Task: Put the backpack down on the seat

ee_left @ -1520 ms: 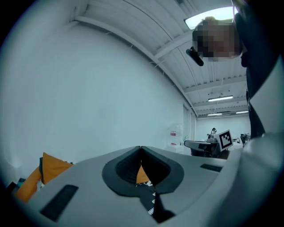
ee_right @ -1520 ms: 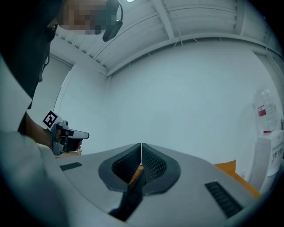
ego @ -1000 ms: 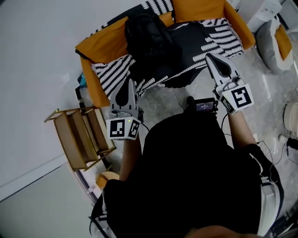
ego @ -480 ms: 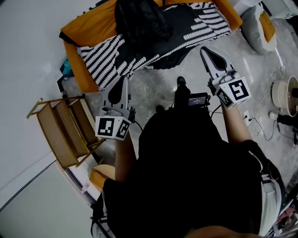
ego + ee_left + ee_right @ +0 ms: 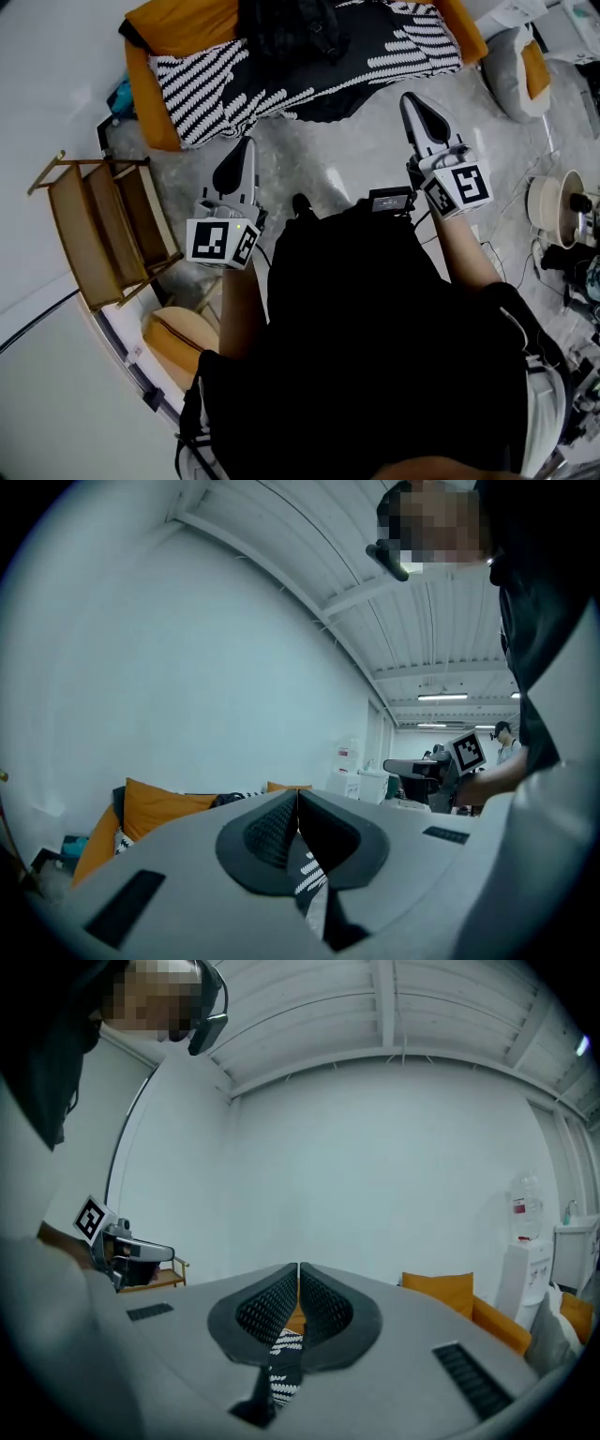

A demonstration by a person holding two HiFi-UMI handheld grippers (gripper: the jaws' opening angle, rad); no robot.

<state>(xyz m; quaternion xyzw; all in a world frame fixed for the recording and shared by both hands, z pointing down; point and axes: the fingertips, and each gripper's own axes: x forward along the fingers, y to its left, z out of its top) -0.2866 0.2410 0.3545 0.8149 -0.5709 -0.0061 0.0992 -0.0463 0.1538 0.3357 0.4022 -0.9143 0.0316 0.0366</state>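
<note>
Lying on the orange sofa seat (image 5: pixel 180 23) at the top of the head view, the black fabric backpack (image 5: pixel 286 28) is seen on a black-and-white striped throw (image 5: pixel 199 84), well apart from both tools. The left tool (image 5: pixel 247 145) and the right tool (image 5: pixel 410 101) are held over the grey marbled floor (image 5: pixel 319 159), short of the sofa's front edge, with their tips pointed toward the seat. Nothing is touched by either one.

In the left gripper view, the left tool's jaws are shown pressed together with nothing between them, and the same is shown for the right tool in the right gripper view: jaws fully closed, nothing gripped. Only a strip of striped throw is glimpsed below each closed pair.

A light wooden folding rack (image 5: pixel 98 234) is shown beside the left tool in the head view, and a grey cushion with an orange patch (image 5: pixel 516 70) is seen on the floor to the right. The gripper views add what the head view cannot: a plain white wall and a ribbed ceiling. From the left gripper view, the right tool's marker cube (image 5: pixel 469 750) is made out across the room; from the right gripper view, a white water dispenser (image 5: pixel 521 1274) is seen beyond the sofa's orange end.
</note>
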